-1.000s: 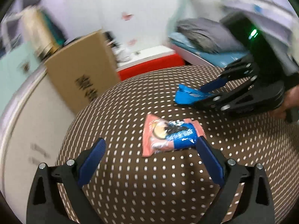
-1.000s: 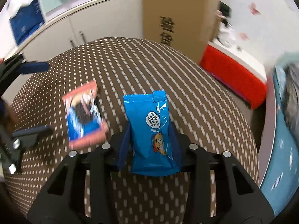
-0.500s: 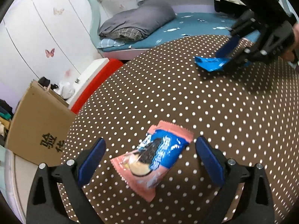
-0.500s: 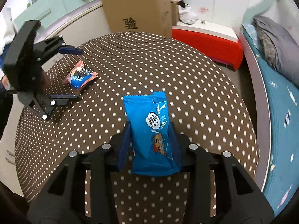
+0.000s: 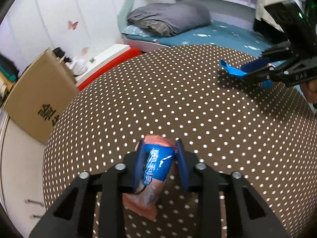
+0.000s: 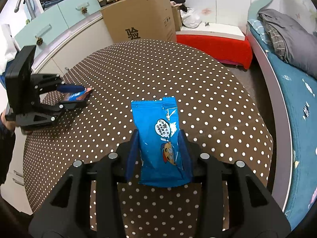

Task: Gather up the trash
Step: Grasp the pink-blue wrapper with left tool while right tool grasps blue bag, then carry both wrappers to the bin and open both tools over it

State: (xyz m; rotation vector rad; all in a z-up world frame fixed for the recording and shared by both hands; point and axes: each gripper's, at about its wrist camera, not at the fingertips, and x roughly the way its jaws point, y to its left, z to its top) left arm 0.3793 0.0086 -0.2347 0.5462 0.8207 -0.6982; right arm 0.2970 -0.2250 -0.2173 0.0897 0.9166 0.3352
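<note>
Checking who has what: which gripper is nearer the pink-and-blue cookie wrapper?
Left. The left gripper has its jaws shut on the pink-and-blue cookie wrapper; the right gripper, across the table, holds a blue snack packet.

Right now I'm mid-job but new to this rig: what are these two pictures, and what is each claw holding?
No robot arm: a person holds two hand grippers, each with a camera looking along its fingers. In the left view, the left gripper is shut on a pink wrapper; the right gripper shows far right. In the right view, the right gripper is shut on a blue packet. Below lies a dotted table; no other trash shows on it.
</note>
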